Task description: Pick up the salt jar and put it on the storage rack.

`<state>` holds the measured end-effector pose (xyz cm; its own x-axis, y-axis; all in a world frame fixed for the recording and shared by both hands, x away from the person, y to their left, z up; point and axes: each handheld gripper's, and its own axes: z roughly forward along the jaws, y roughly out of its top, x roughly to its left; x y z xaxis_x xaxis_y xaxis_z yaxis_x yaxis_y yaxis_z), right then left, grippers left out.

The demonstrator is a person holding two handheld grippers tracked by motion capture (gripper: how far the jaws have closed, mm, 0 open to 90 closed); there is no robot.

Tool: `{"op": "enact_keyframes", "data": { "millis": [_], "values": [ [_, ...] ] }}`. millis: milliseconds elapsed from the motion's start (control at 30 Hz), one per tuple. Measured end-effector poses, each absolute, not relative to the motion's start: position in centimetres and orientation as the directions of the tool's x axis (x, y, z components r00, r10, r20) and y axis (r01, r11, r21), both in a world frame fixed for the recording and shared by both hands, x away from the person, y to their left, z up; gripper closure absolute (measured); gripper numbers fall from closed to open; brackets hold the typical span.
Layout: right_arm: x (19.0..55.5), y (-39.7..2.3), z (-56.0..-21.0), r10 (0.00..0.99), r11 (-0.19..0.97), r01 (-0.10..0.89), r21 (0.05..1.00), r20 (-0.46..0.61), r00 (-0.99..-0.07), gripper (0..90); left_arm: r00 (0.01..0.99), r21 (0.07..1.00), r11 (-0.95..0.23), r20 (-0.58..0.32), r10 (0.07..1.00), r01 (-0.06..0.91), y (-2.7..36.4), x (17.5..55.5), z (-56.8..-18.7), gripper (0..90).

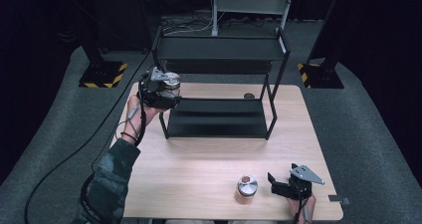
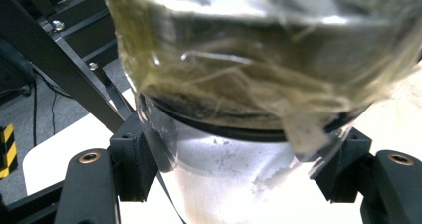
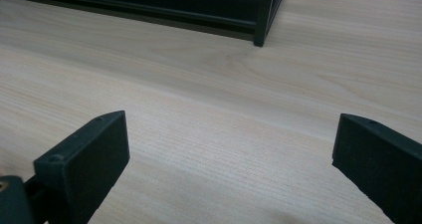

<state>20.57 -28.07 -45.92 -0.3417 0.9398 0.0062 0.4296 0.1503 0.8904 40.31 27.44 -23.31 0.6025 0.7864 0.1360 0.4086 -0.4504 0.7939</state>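
Right gripper (image 1: 284, 188) fingers wide apart, empty, just right of second jar (image 1: 247, 186) on worktop (image 1: 209, 159). Left gripper (image 1: 158, 92) fingers clamped on glass jar (image 2: 259, 84), held at left end of rack (image 1: 219, 112). Risk: smooth glass slipping, or striking the rack frame.

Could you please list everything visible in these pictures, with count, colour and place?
jar: one, clear glass with pale fibrous contents, held in the air at the rack's left end
second jar: one, silver lid, standing on the table near its front edge
rack: one, black, two shelves, at the back of the table
table: one, light wood
left tongs: black, shut on the jar
right tongs: black, open, resting low beside the second jar
sleeve: one, dark patterned, bottom left
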Motion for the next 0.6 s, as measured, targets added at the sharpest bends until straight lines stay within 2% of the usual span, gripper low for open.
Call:
{"op": "enact_keyframes", "data": {
  "millis": [600],
  "values": [
    [20.5,-28.0,-45.9,0.940,0.152,0.429,0.891,0.004,-0.341,0.2,0.613,0.784,-0.477,0.160,0.773,0.397,27.3,40.5,-21.2,30.8]
  ]
}}
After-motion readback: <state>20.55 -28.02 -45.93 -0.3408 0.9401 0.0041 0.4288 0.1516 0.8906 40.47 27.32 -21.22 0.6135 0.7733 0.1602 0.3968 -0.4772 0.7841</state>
